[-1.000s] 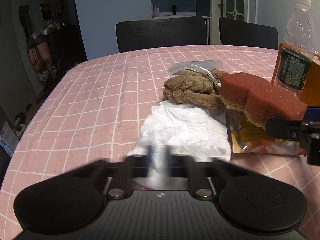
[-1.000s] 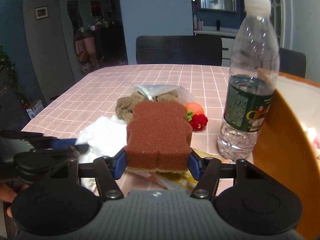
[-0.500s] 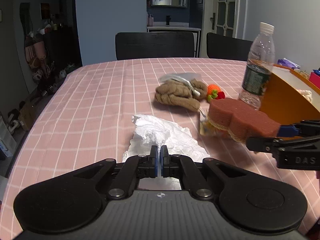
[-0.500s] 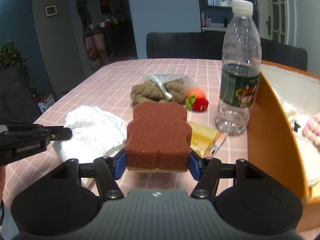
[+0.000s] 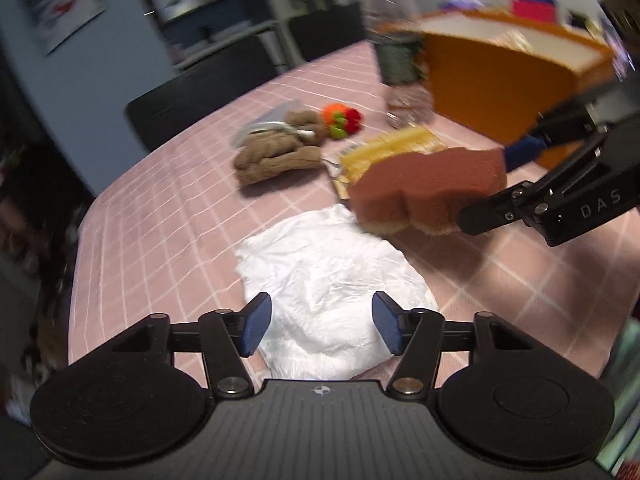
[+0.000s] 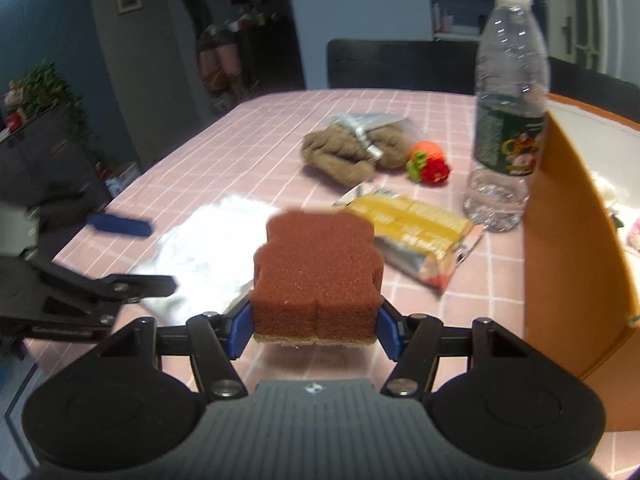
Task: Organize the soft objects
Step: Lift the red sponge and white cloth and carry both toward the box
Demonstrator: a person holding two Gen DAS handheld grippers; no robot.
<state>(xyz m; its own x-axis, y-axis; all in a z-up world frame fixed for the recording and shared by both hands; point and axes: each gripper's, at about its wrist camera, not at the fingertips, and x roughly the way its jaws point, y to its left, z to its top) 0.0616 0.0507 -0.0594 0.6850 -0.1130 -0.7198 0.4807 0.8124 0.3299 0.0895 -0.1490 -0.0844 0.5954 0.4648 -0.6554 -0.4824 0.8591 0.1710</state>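
At lower centre of the right wrist view, the right gripper (image 6: 316, 330) clamps a brown sponge (image 6: 316, 276) between its blue fingers (image 6: 239, 334), holding it above the pink checked surface (image 6: 248, 148). Left of the sponge a crumpled white cloth (image 6: 204, 248) lies flat, with the left gripper's blue pad over its upper left edge. Right of the sponge sits a yellow packet (image 6: 416, 232); beyond it, near frame centre, lie a brown plush toy (image 6: 348, 152) and an orange-and-red knitted toy (image 6: 430, 164) just beside it. A water bottle (image 6: 508, 108) stands upright at right, next to an orange bin (image 6: 572, 240).

In the left wrist view, the left gripper (image 5: 320, 326) has just been opening: its fingers (image 5: 256, 324) stand apart over the near part of the cloth (image 5: 328, 276), not pressing it. The sponge (image 5: 424, 186) hangs at right centre in the right gripper (image 5: 492, 184), past the cloth's far edge.
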